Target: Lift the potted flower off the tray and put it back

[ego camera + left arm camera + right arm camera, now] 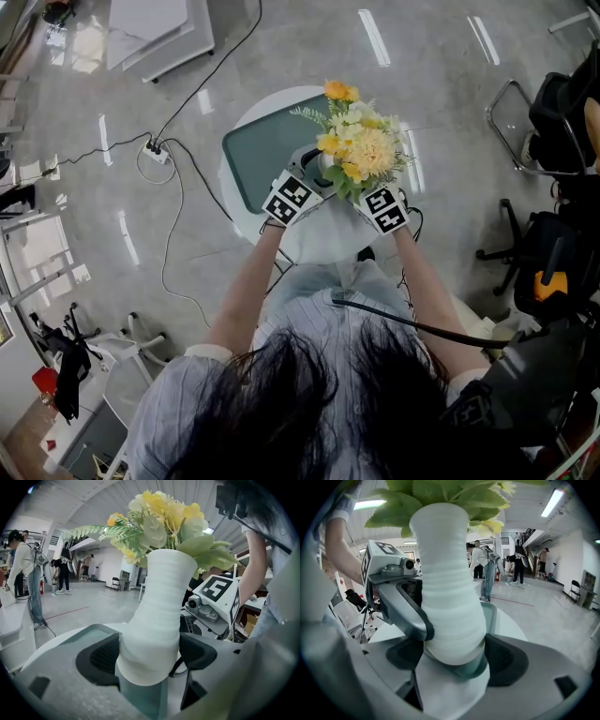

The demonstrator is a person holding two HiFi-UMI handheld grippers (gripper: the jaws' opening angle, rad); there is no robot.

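Dark hair point(309, 403) fills the bottom of the head view; beyond it both arms reach to the potted flower point(361, 145); the left gripper point(149, 653) and right gripper point(455, 656) each clamp its white ribbed pot low down, from opposite sides, over the near edge of the teal tray point(258, 150) on the round white table point(323, 246); each gripper's cube bears black-and-white square markers.
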